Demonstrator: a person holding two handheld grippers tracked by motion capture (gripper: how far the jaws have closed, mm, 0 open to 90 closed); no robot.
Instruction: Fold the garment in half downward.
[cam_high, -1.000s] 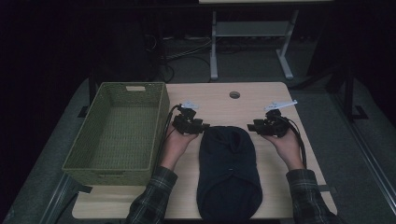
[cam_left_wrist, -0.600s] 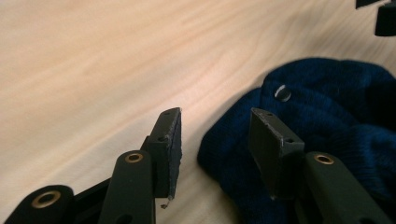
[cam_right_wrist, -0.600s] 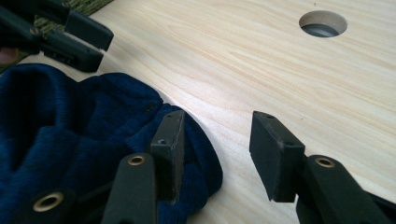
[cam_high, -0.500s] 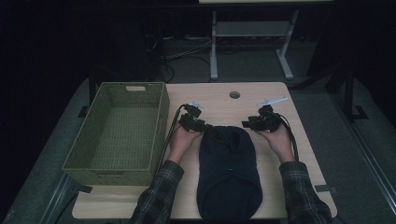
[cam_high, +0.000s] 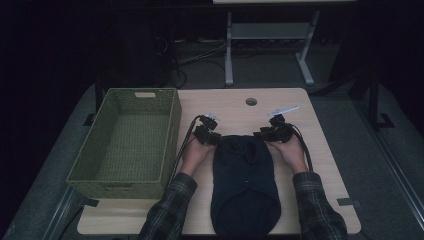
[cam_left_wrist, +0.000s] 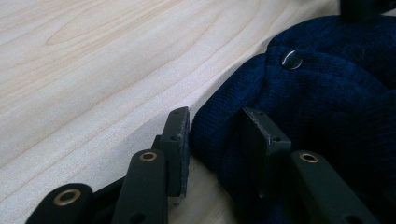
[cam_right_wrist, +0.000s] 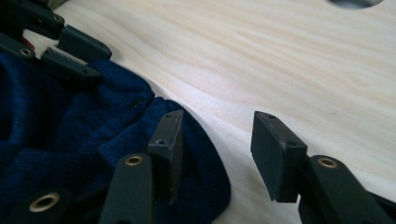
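Dark navy knitted fabric, a folded garment (cam_high: 244, 185), lies lengthwise on the pale wooden table (cam_high: 235, 107), its near end hanging over the front edge. We see a woven green rectangular basket (cam_high: 125, 140) well to its left. Our left gripper (cam_high: 210, 137) sits at the garment's far left corner; its jaws have just been closing and a fold of the cloth bulges between them, one silver snap button (cam_left_wrist: 292, 59) showing nearby. Our right gripper (cam_high: 267, 134) sits at the far right corner, jaws partly open, one resting on the hem and the other over bare wood.
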